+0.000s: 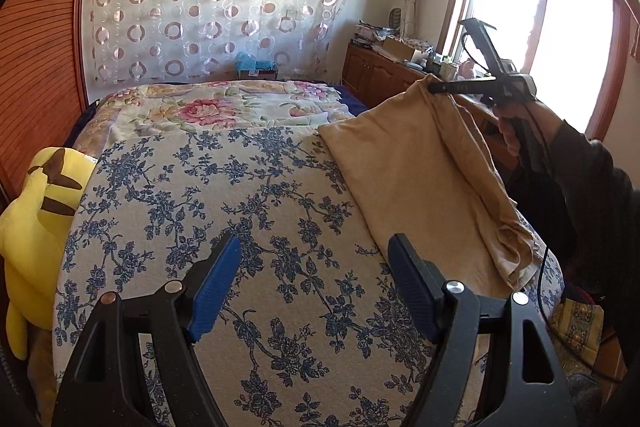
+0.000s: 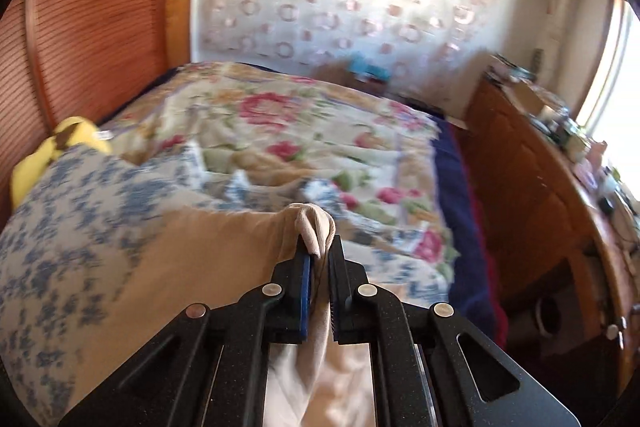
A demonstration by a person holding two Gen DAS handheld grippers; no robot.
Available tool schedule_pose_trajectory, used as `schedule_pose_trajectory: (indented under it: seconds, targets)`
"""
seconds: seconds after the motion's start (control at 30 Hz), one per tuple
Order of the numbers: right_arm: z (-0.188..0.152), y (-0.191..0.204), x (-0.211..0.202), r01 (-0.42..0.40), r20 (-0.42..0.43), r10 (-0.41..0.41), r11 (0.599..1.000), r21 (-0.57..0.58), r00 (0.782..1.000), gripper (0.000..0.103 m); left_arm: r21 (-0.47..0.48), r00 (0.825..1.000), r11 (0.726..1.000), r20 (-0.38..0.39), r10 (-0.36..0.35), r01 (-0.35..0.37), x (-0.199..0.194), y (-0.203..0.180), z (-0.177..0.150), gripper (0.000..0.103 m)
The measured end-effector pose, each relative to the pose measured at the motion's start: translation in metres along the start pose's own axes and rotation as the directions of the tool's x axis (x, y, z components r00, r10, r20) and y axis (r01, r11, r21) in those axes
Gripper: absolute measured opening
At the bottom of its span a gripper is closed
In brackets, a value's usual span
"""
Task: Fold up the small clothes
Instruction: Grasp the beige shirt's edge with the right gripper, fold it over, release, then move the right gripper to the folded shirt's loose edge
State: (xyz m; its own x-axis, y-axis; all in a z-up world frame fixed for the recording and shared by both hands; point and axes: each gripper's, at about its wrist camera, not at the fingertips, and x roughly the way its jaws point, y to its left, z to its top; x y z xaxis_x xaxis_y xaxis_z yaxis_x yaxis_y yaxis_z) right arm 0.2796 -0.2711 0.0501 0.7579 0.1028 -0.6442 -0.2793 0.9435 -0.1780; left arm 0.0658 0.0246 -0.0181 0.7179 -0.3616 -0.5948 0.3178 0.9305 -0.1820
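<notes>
The tan soft-fabric garment [image 1: 424,179] lies on the right side of the bed's blue-floral cream cover [image 1: 248,211], its long axis running from the near right edge up to a lifted far corner. The right gripper [image 1: 434,87] pinches that corner tight, fabric bunched between its closed jaws, and holds it raised above the bed with the arm extended out from the right. The left gripper [image 1: 316,259] hovers low over the cover, jaws wide and empty, the garment lying to its right; its nearest free part is probably the crumpled lower corner [image 1: 516,259], close by.
</notes>
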Motion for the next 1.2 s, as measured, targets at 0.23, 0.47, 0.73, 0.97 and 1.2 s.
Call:
schedule_pose_trajectory:
  seconds: [0.23, 0.47, 0.73, 0.97, 1.2]
  targets:
    - [0.002, -0.013, 0.053, 0.117, -0.137, -0.108, 0.991, 0.059, 0.985, 0.025, 0.019, 1.0, 1.0, -0.024, -0.005, 0.006, 0.007, -0.009, -0.003, 0.077]
    - [-0.014, -0.019, 0.011, 0.041, -0.07, -0.032, 0.991, 0.127, 0.997, 0.055, 0.034, 0.999, 0.999, -0.028, -0.024, 0.025, 0.014, -0.02, -0.002, 0.077]
    - [-0.065, -0.005, -0.083, -0.058, 0.047, 0.054, 0.995, 0.084, 0.997, 0.055, 0.052, 0.998, 0.998, -0.033, -0.045, 0.047, 0.023, -0.04, 0.001, 0.077]
    - [-0.118, -0.005, -0.098, -0.07, 0.059, 0.064, 0.992, 0.104, 0.996, 0.055, 0.075, 0.997, 0.995, -0.06, -0.056, 0.06, 0.039, -0.058, 0.0, 0.077]
    - [-0.16, 0.009, -0.111, -0.079, 0.022, 0.077, 0.989, 0.122, 0.997, 0.055, 0.122, 0.99, 0.989, -0.124, -0.065, 0.08, 0.058, -0.078, -0.012, 0.077]
